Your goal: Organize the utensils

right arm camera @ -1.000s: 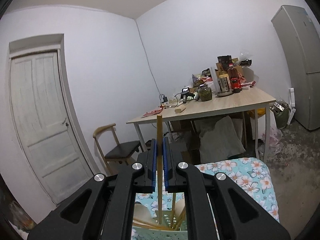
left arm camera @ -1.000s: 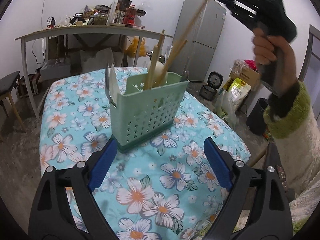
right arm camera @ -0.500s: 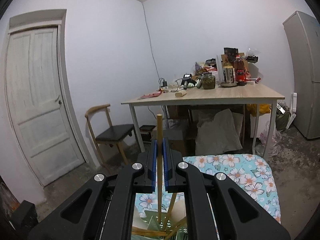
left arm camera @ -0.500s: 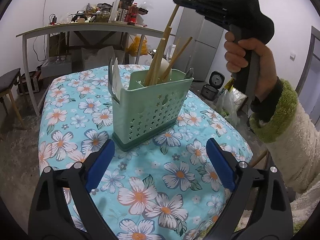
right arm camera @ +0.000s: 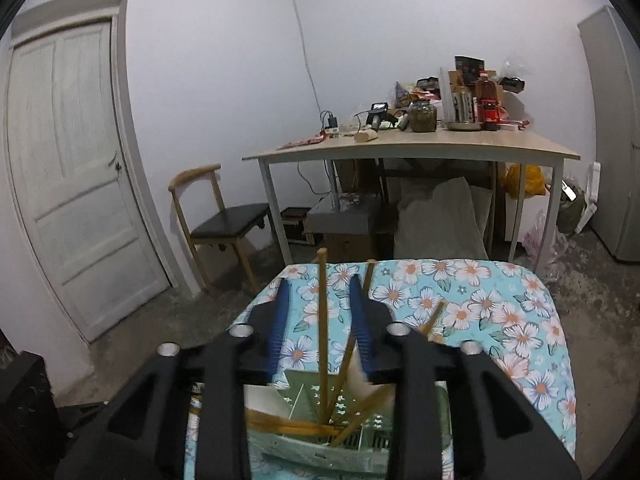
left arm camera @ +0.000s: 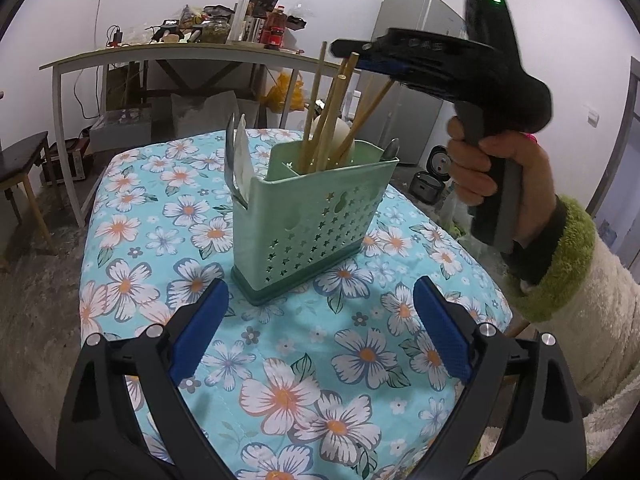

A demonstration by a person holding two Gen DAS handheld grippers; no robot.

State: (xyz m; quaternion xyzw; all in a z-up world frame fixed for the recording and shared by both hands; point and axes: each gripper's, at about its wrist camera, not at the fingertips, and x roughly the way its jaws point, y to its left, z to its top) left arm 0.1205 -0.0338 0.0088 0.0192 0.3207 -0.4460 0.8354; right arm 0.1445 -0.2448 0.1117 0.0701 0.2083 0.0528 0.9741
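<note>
A pale green perforated utensil holder [left arm camera: 316, 216] stands on the flowered tablecloth [left arm camera: 280, 360]. Several wooden chopsticks [left arm camera: 316, 120] lean in its middle compartment, and a white spoon [left arm camera: 244, 156] with metal cutlery fills its left end. My left gripper [left arm camera: 320, 292] is open just in front of the holder and touches nothing. A hand holds my right gripper [left arm camera: 344, 46] above the holder. From its own view the right gripper [right arm camera: 319, 284] has its jaws opening. One chopstick [right arm camera: 322, 320] stands between the blue pads [right arm camera: 280, 316] with a gap on each side, its lower end in the holder [right arm camera: 304, 448].
A cluttered wooden table [right arm camera: 400, 148] stands beyond the cloth-covered table. A chair [right arm camera: 224, 220] and a door [right arm camera: 68, 160] are at the left, a fridge [left arm camera: 416, 80] and a rice cooker [left arm camera: 434, 176] at the right. A fuzzy sleeve [left arm camera: 560, 264] fills the right side.
The right gripper came down over the holder with the chopstick, then its jaws parted and let it go. The chopstick now stands among the others. The left gripper stayed put.
</note>
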